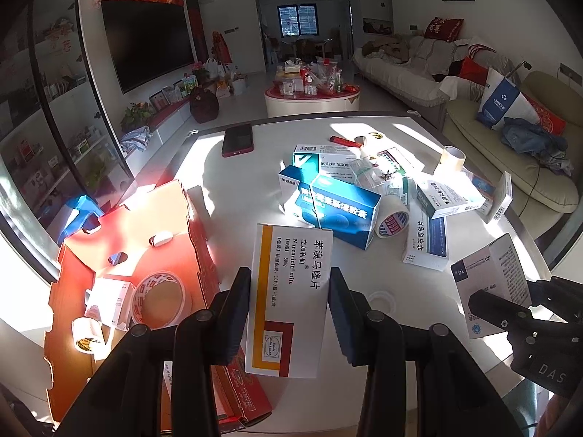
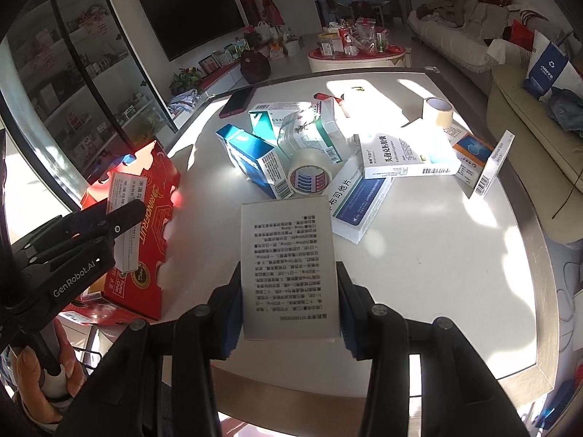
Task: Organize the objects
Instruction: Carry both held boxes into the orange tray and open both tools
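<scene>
1. Both tongs loaded: left gripper clamps a white-and-yellow medicine box by its long sides, above the table's near edge; right gripper clamps a grey printed box.
2. Risk: narrow side grips; either carton may pivot or slip out.
3. Red cardboard box, left edge, overhangs; a clumsy drop could tip it.
4. Loose pile mid-table may scatter if clipped.

The white table carries a loose pile of medicine boxes at its centre. Two tape rolls rest among and beside them. A dark phone lies near the far edge. An open red carton stands at the left edge.
</scene>
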A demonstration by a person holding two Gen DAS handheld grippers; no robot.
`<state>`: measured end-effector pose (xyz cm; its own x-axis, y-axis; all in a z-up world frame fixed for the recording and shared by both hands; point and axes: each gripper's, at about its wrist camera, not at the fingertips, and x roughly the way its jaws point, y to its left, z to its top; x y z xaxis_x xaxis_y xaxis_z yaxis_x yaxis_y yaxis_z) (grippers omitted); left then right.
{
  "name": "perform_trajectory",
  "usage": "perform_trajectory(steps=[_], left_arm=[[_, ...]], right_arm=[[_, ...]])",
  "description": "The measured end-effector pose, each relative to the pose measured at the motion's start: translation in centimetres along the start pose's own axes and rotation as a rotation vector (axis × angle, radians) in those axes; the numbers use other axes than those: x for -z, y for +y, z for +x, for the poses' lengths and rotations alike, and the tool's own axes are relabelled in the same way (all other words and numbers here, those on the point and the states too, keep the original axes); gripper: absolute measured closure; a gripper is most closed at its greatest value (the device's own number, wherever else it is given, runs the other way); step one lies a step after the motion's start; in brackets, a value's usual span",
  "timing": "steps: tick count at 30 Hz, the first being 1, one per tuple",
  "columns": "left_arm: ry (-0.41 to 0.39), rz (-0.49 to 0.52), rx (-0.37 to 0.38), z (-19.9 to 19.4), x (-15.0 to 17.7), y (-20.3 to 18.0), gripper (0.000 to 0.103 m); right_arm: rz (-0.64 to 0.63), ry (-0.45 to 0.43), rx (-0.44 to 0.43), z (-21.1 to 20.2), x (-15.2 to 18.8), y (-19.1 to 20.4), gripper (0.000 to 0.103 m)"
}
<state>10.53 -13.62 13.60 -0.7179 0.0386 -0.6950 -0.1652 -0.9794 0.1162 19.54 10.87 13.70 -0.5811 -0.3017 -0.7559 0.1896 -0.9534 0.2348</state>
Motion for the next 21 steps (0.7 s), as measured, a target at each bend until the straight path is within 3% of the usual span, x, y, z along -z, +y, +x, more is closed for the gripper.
perform_trajectory(steps=[6, 21], left_arm=[[-0.019, -0.020, 0.013, -0.8, -0.4, 0.5, 0.059], [-0.049, -0.040, -0.008, -1.9, -0.4, 1.5, 0.059]], right_arm=[[-0.045, -0.014, 0.045, -0.2, -0.1, 0.6, 0.060], [-0.099, -0.034, 0.060, -0.6, -0.4, 2.0, 0.060]])
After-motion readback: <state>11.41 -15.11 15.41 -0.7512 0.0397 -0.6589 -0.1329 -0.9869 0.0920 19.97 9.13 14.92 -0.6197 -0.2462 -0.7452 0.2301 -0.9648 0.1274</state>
